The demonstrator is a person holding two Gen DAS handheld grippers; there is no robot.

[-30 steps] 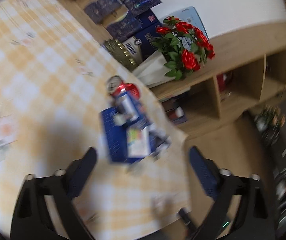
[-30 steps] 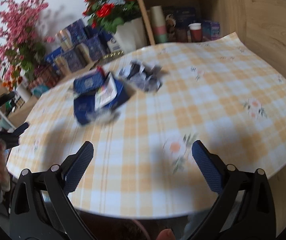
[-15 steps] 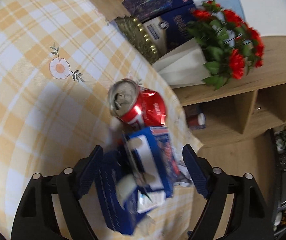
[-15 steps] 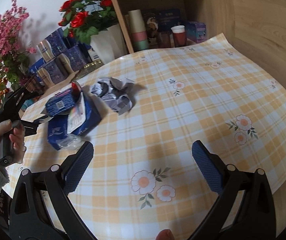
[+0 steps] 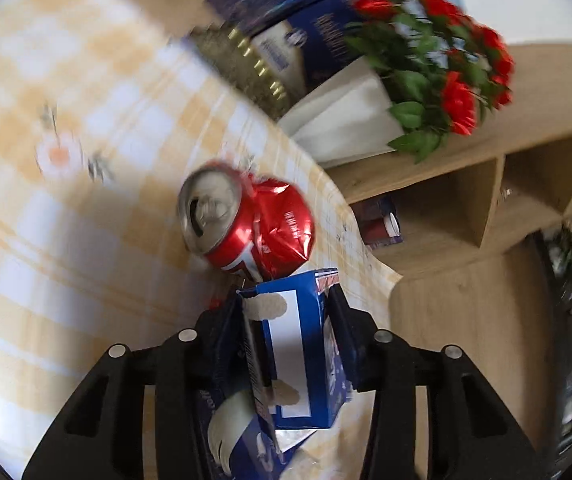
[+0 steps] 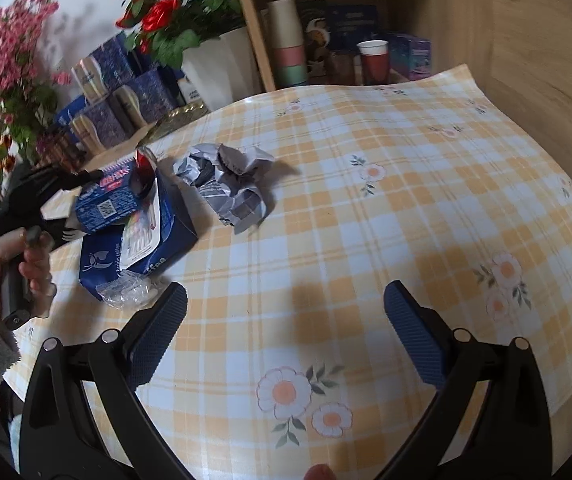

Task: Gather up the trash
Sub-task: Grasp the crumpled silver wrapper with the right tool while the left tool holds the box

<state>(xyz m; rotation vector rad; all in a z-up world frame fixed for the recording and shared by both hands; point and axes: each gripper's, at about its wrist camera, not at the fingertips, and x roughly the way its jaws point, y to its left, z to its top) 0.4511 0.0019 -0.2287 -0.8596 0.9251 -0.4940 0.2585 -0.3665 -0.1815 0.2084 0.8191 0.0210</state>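
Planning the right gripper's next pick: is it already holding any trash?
No, the right gripper stands open over bare tablecloth, short of the crumpled paper.

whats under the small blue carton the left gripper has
The small blue carton lies on a bigger blue box, with a white printed wrapper and clear plastic beside. The crushed red can sits behind. The box's underside is hidden.

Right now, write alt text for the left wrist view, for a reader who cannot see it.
The left gripper, whose jaws have just been closing, clamps a small blue carton from both sides. Just beyond it a crushed red can lies on its side on a yellow checked tablecloth. Behind are red flowers and wooden shelves.
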